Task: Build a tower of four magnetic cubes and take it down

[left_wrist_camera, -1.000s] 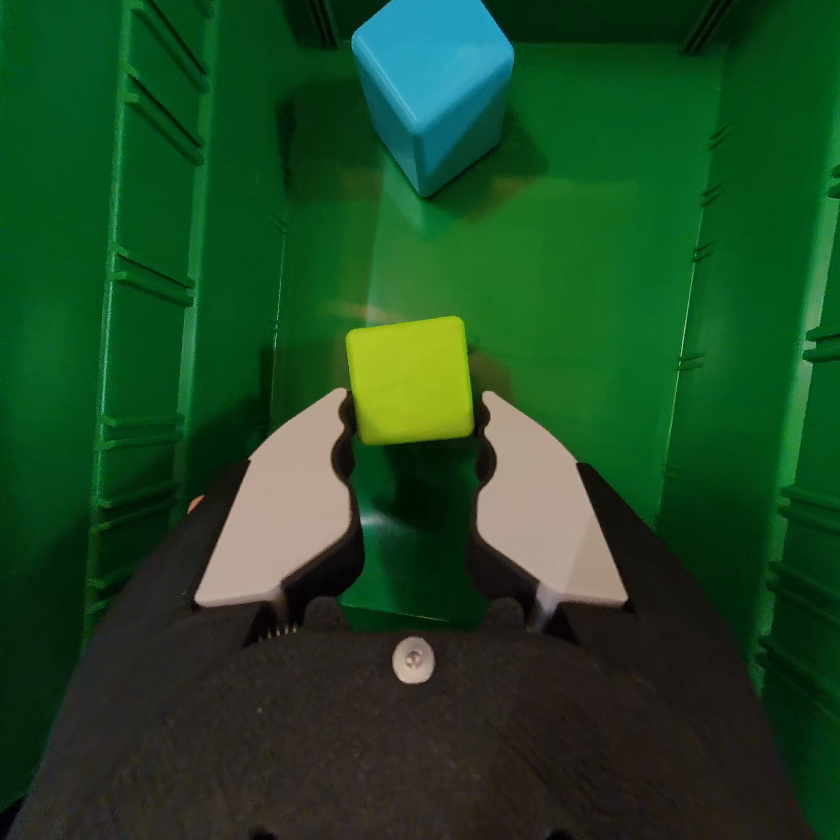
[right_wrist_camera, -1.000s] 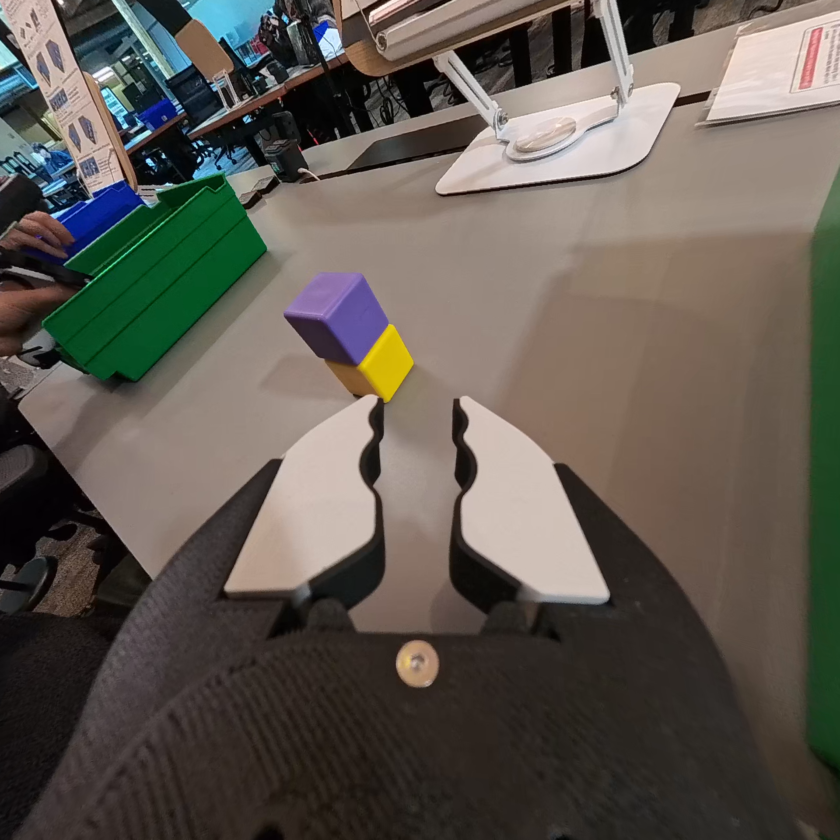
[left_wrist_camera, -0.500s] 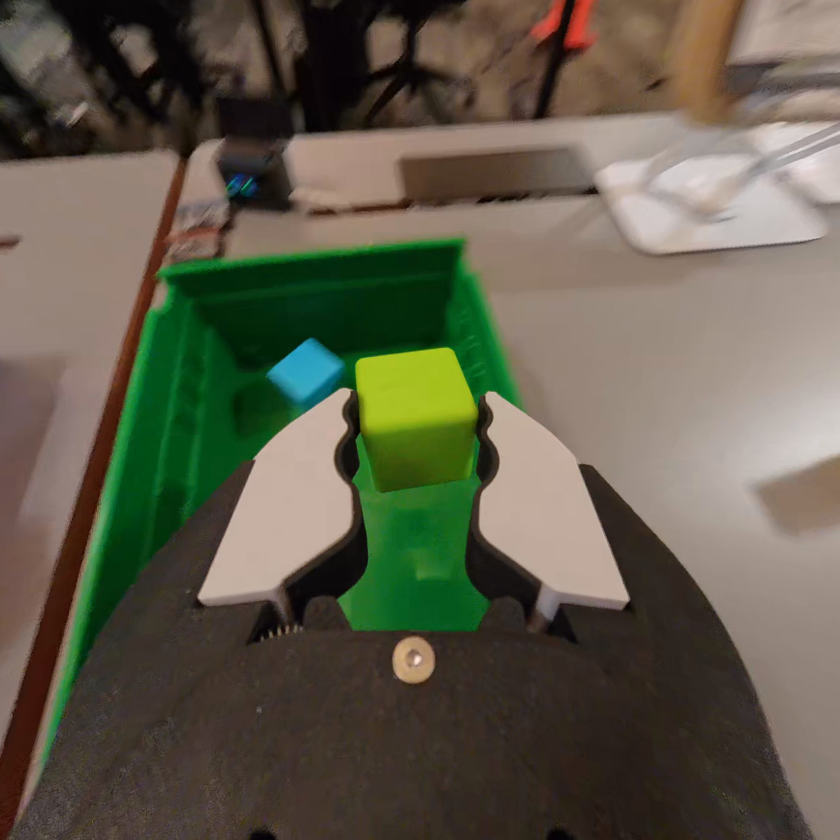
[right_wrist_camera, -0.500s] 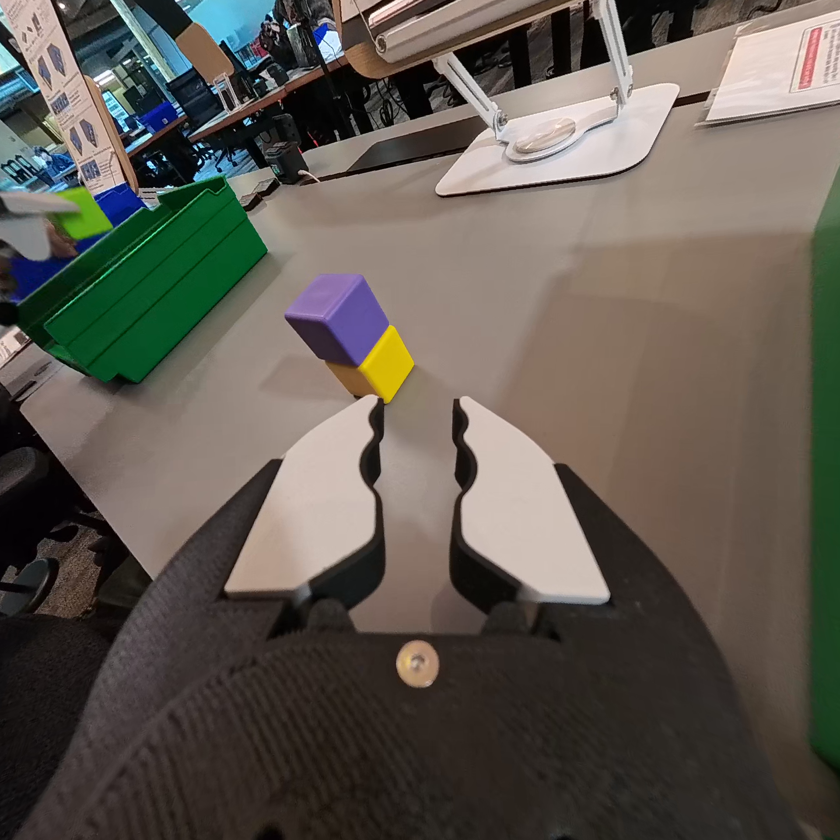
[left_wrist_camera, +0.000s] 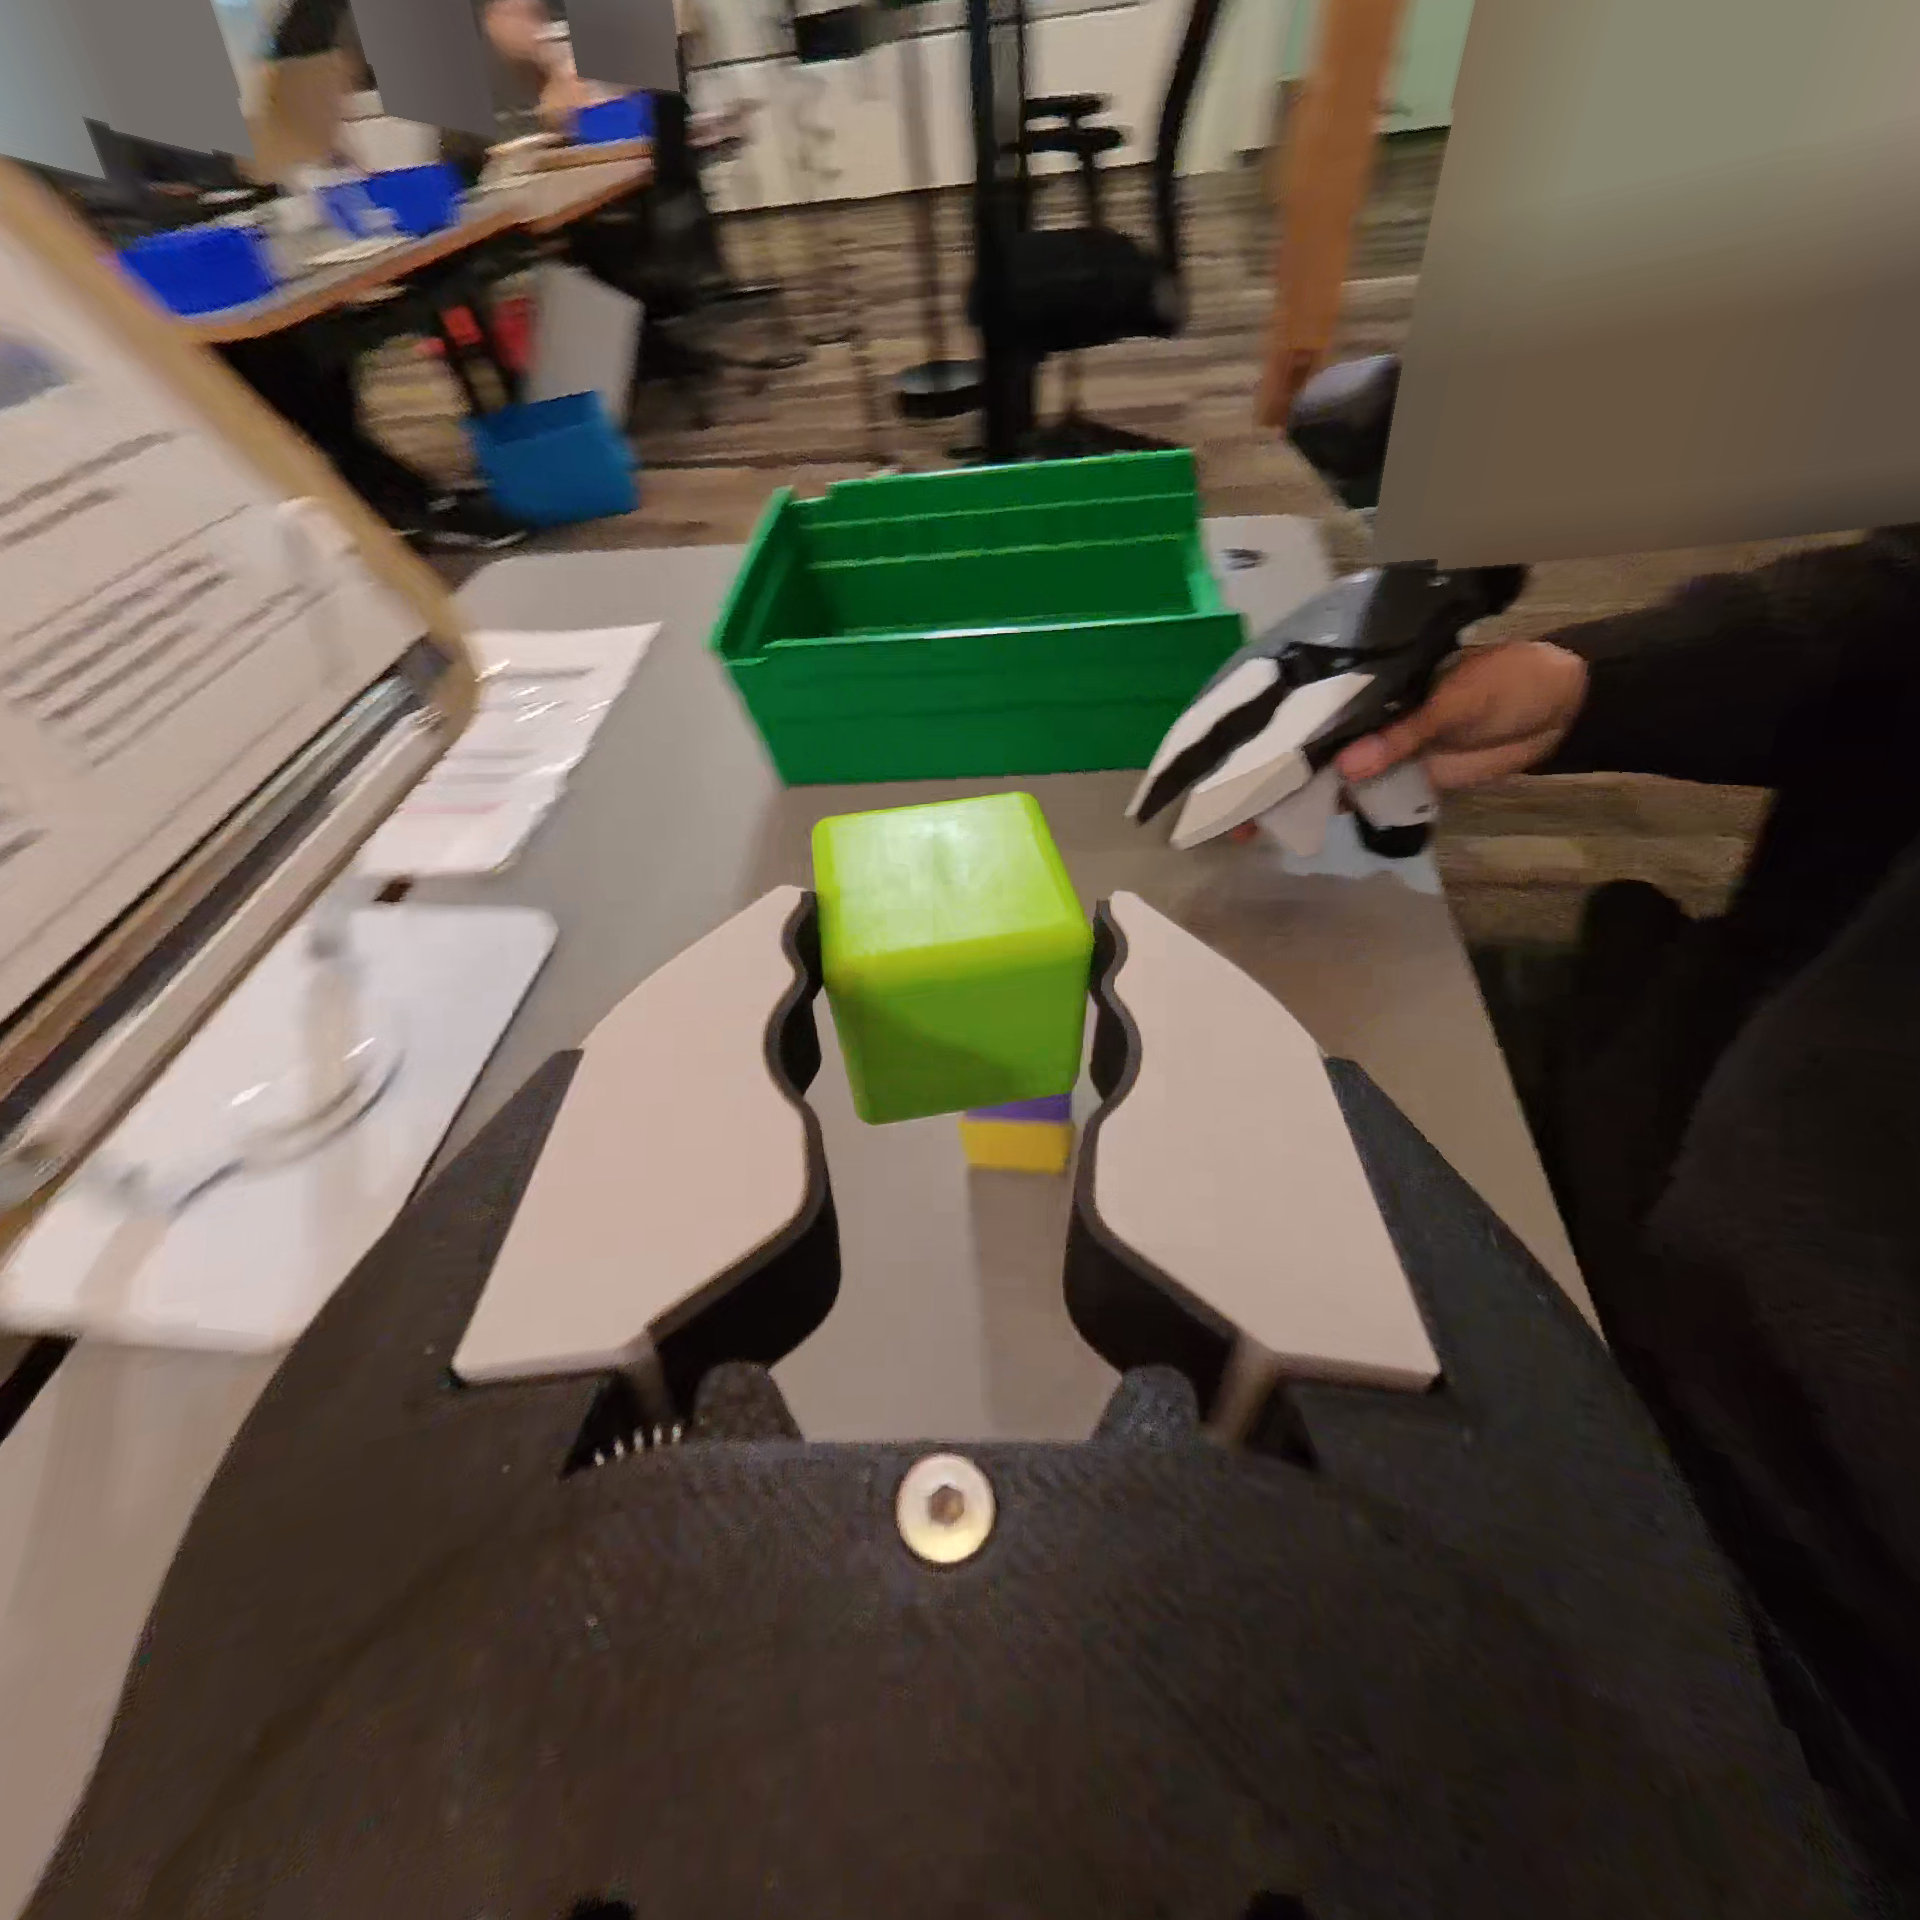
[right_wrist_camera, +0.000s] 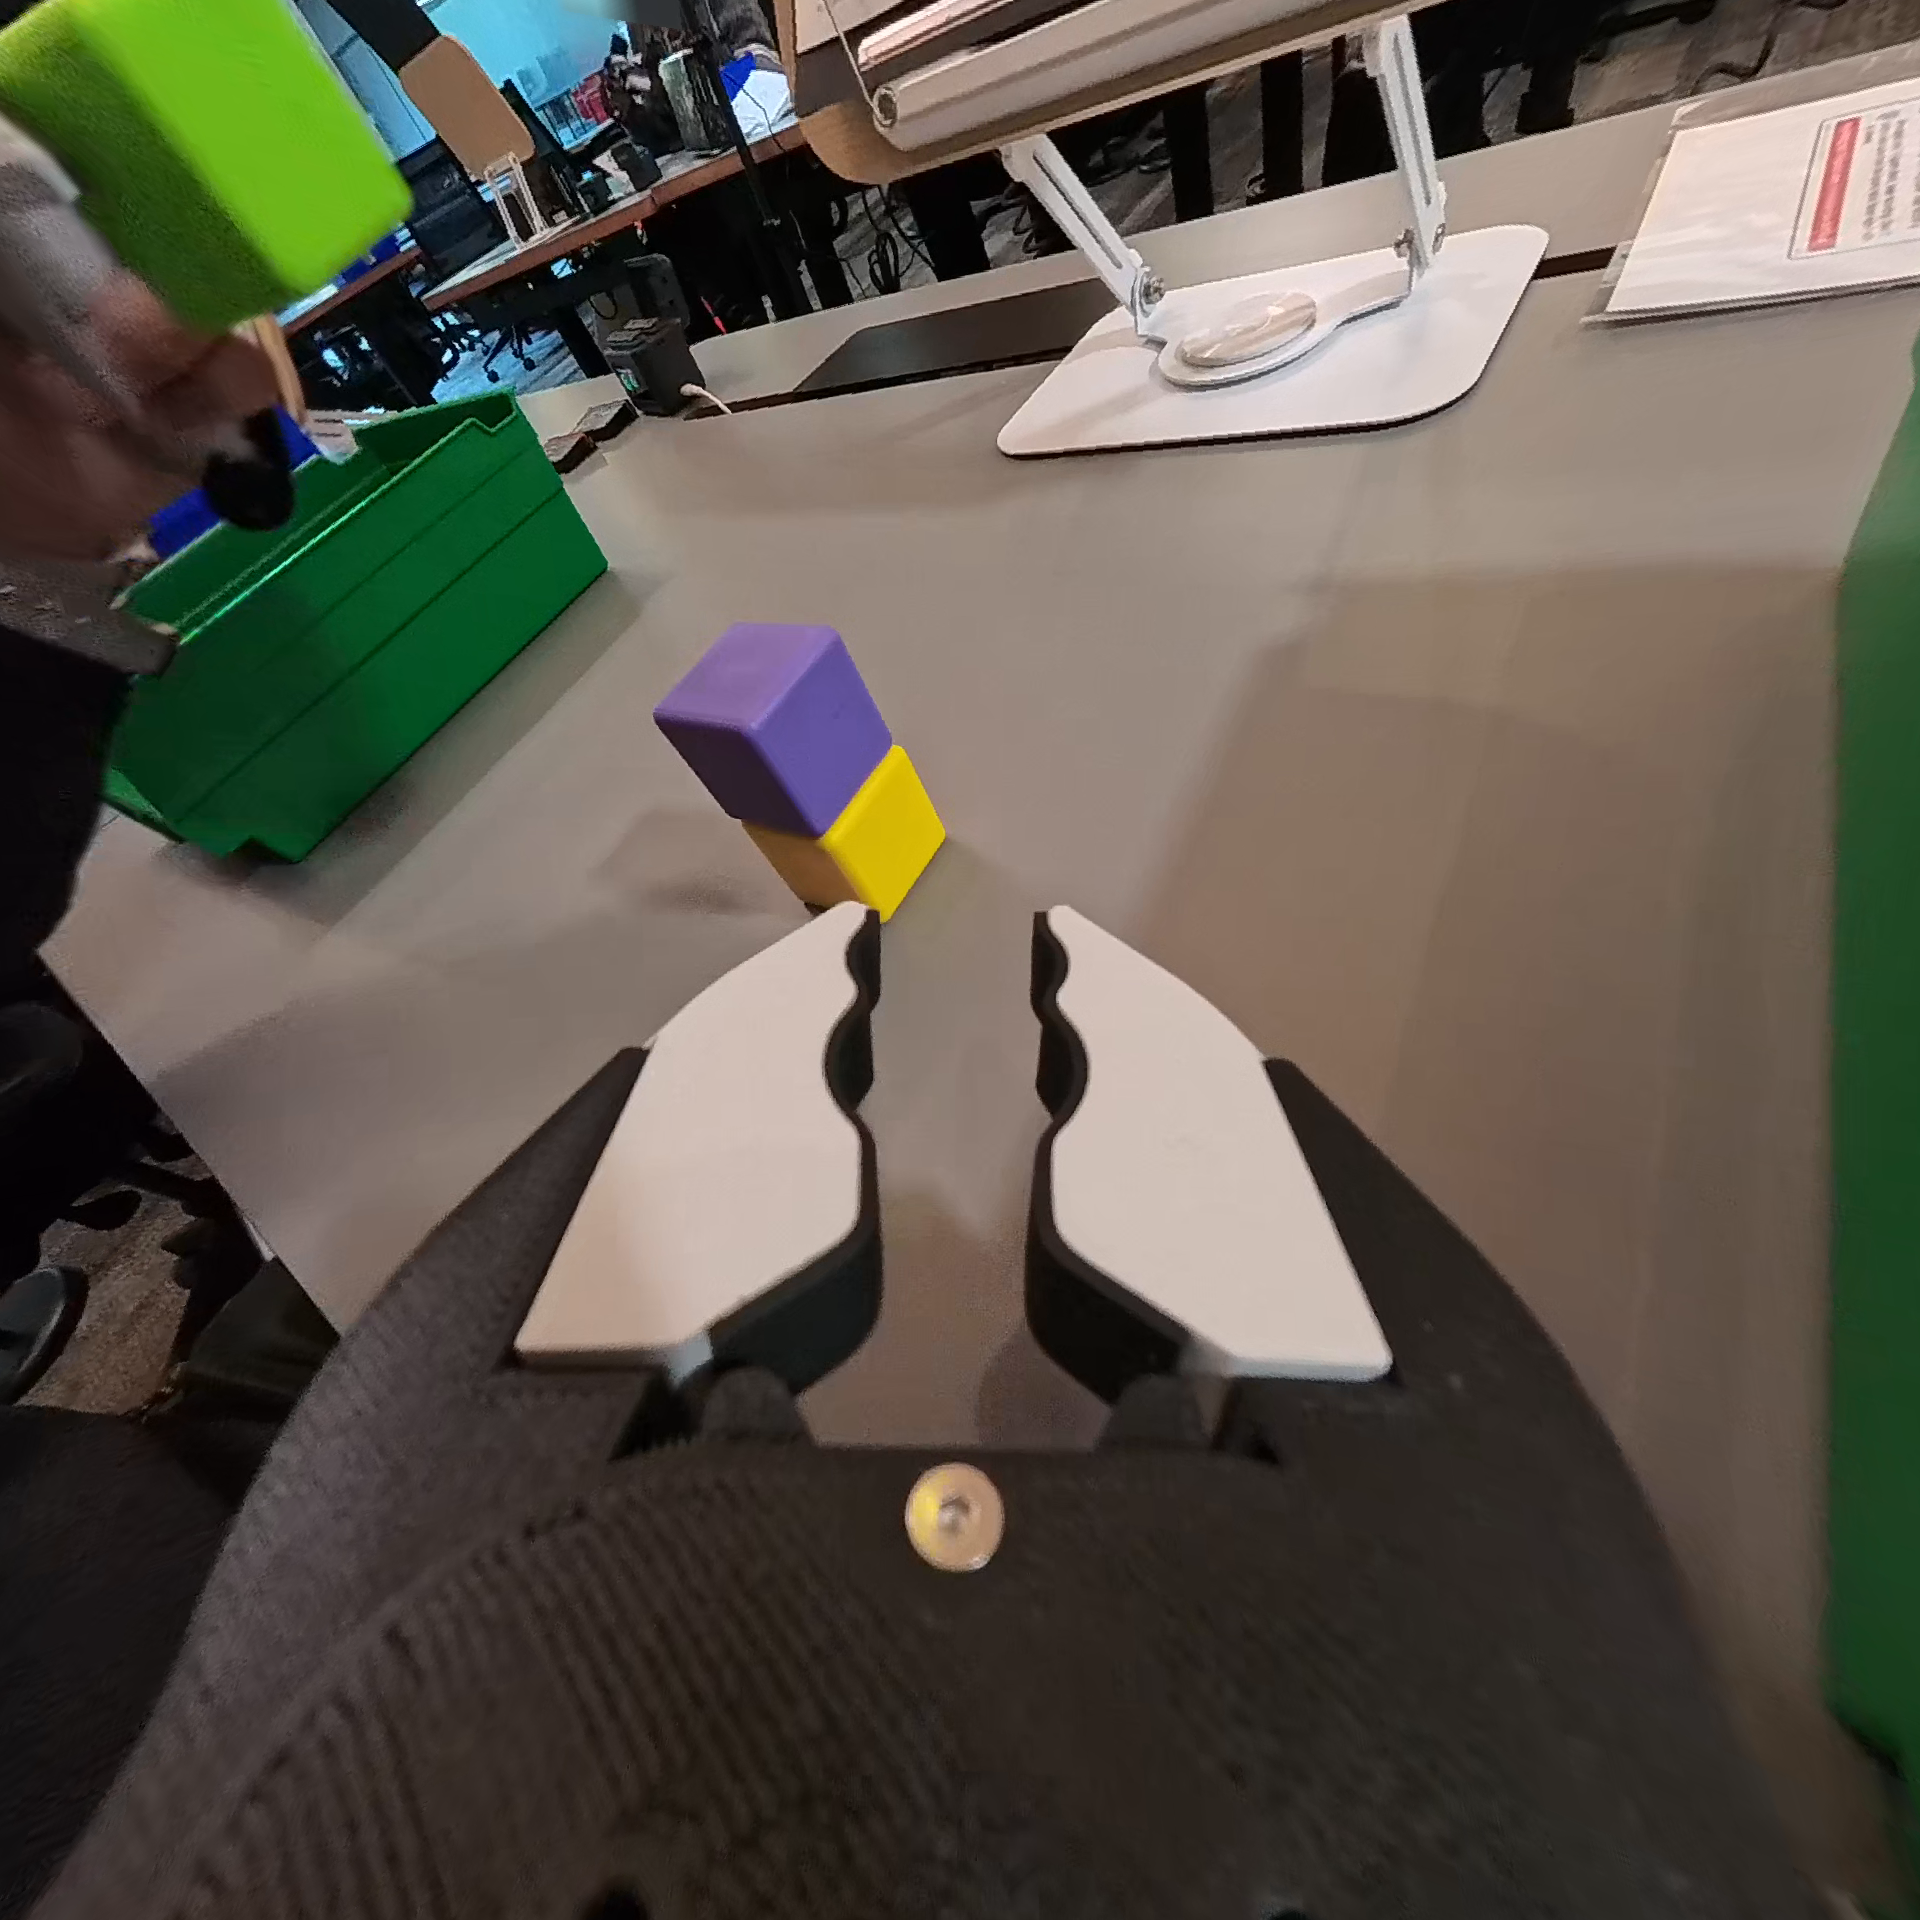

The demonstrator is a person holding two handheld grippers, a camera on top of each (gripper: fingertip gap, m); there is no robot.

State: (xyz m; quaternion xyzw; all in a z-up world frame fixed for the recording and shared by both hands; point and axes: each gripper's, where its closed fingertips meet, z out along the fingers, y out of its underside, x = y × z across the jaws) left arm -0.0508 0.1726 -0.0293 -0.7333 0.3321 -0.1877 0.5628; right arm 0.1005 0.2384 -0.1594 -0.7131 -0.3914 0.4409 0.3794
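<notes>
Light: even indoor brightness from above in both views; nothing is dim.
Shadows: soft, faint ones on the grey table [right_wrist_camera: 1299, 644], beside the purple block [right_wrist_camera: 774, 717] and yellow block [right_wrist_camera: 883, 826].
Glare: mild sheen on the lime block [left_wrist_camera: 945, 951].
Blur: in the left wrist view, the upper background and left-edge stand [left_wrist_camera: 156, 623] smear; in the right wrist view, the upper-left corner is blurred.
Distortion: wide-angle bending towards the edges.
</notes>
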